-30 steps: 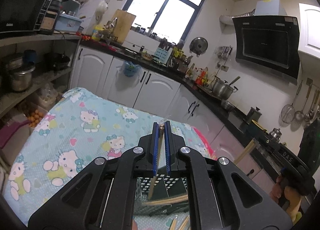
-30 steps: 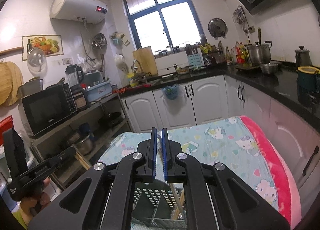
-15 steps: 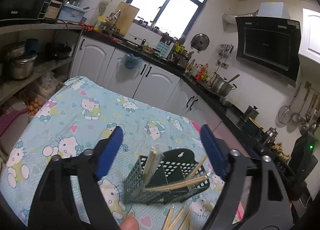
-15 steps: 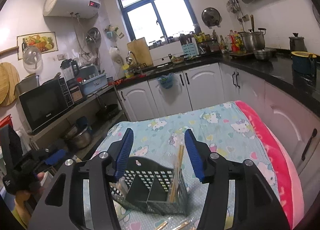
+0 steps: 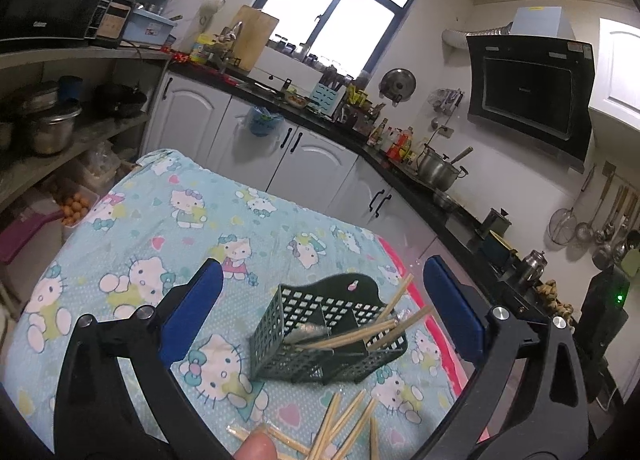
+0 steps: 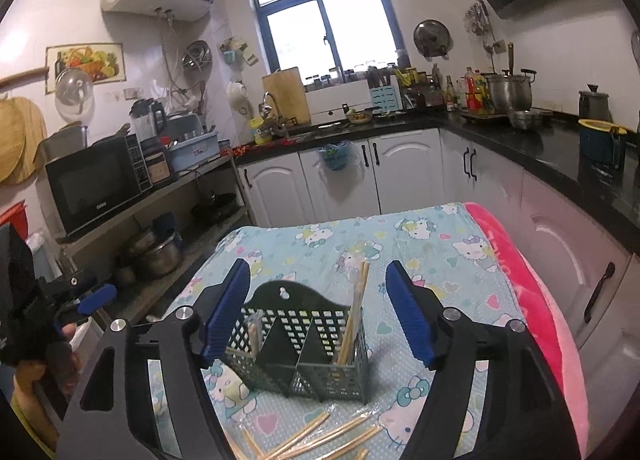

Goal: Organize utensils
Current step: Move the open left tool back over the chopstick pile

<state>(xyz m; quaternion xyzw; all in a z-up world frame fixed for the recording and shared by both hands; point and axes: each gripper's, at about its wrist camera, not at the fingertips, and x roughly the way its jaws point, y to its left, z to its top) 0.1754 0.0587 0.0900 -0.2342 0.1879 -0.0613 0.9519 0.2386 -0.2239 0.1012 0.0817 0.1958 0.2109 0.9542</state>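
A dark green perforated utensil caddy [image 5: 316, 344] [image 6: 308, 356] stands on the cartoon-cat cloth table [image 5: 168, 220]. Wooden chopsticks [image 5: 376, 328] lean in its right compartment, seen upright as chopsticks [image 6: 354, 320] in the right wrist view; a plastic-wrapped pair [image 6: 253, 334] sits in its left compartment. Loose chopsticks [image 5: 344, 424] [image 6: 320, 436] lie on the cloth in front of the caddy. My left gripper [image 5: 320, 320] hangs above the caddy, jaws opening wide, nothing between the pads. My right gripper [image 6: 316, 312] also has its jaws opening around the caddy's space, touching nothing.
White cabinets and a black counter [image 5: 400, 164] with pots wrap the far side and right. Shelves with a microwave [image 6: 96, 180] and pots stand at the left. The pink cloth edge [image 6: 532, 292] marks the table's right side. A fingertip [image 5: 256, 446] shows at the bottom.
Both grippers went from shut to wide open. The left one let go of the chopsticks it held, which now rest in the caddy. Both pulled back, so the caddy shows whole.
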